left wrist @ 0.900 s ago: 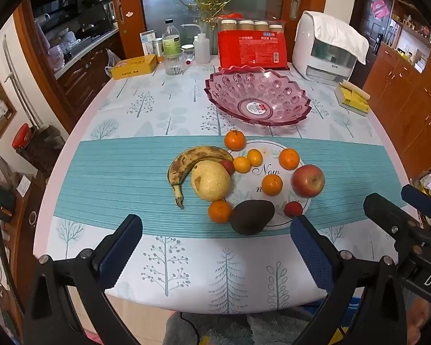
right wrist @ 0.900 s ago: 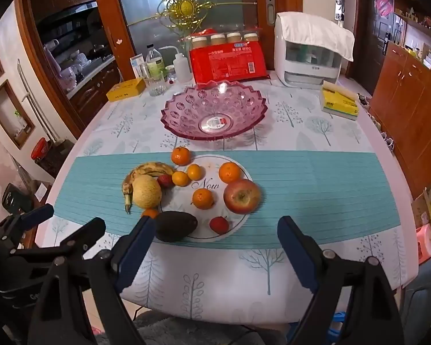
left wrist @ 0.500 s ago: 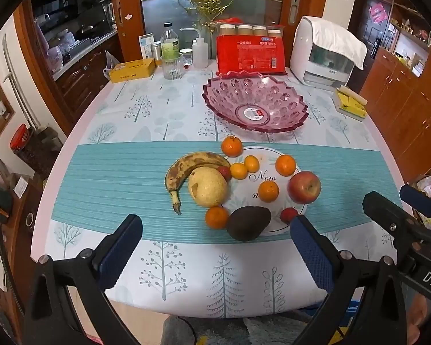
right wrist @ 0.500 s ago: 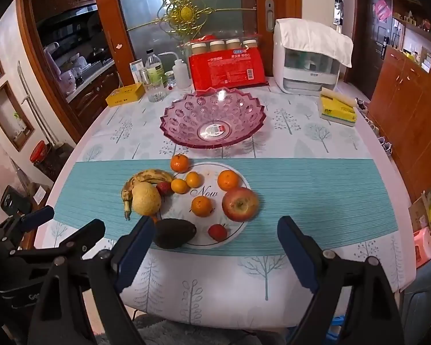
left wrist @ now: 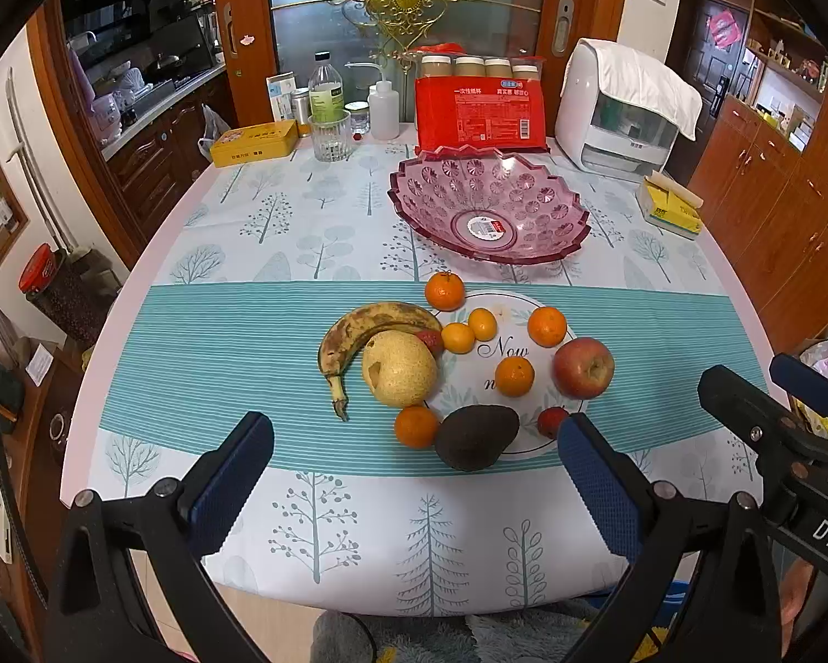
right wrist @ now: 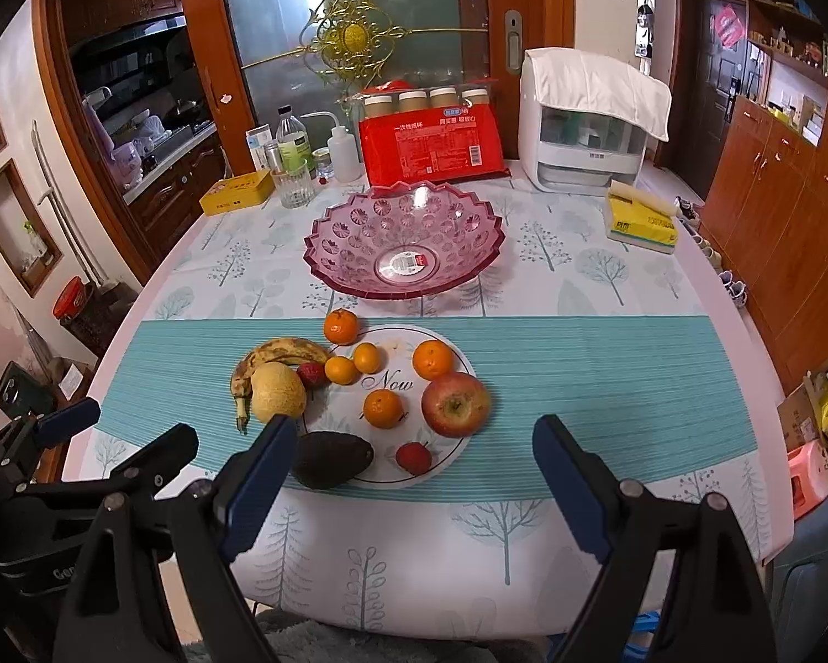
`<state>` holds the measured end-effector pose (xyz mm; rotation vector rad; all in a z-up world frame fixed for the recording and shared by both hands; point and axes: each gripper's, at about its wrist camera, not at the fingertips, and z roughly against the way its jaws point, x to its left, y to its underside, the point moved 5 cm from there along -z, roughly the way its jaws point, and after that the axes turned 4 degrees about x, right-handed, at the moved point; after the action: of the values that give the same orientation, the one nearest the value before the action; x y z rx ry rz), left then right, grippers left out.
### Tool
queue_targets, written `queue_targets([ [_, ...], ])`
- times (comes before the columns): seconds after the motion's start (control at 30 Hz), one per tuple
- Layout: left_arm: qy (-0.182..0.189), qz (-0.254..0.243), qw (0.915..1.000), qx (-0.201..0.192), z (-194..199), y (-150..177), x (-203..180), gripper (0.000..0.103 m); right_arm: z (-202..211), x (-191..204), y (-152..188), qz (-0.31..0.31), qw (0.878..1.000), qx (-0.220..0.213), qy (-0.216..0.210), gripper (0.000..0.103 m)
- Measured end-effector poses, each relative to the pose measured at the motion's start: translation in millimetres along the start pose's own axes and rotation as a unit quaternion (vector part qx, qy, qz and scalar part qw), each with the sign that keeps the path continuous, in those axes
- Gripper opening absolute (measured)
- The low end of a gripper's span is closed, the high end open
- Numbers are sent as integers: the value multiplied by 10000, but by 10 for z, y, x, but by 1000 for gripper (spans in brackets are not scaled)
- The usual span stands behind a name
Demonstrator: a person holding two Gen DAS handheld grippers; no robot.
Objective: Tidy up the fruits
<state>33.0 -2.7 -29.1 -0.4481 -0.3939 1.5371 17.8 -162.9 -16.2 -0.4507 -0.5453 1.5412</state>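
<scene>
Right now both tools hang over the near edge of the desk (left wrist: 204,331) with nothing between their fingers: the left hand-held gripper (left wrist: 414,486) is spread wide open, and the right hand-held gripper (right wrist: 414,489) is spread wide open too. Fruit lies in a loose cluster toward the middle of the desk, on a teal striped band. A banana (left wrist: 367,326) curves around a pear (left wrist: 400,367), touching it. An apple (right wrist: 456,404) sits at the cluster's right side, an avocado (right wrist: 331,459) nearest the near edge, with a strawberry (right wrist: 414,457) just beside it. Several tangerines (right wrist: 382,409) lie scattered among them. Toward the far edge, a pink bowl (right wrist: 353,232) stands with no fruit inside.
</scene>
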Motion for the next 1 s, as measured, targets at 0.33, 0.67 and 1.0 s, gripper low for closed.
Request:
queue_targets([
  [0.33,-3,9,10000,-2,11,7,19,102,-4,20,4,33,9999,32,-101,88],
  [0.67,-82,93,9999,4,24,23,25,102,-52,-4,13,109,9998,131,-103,88],
  [1.0,-144,159,9998,43,15,56,-14,102,-84,-29,44,148,9997,148,-126,88],
])
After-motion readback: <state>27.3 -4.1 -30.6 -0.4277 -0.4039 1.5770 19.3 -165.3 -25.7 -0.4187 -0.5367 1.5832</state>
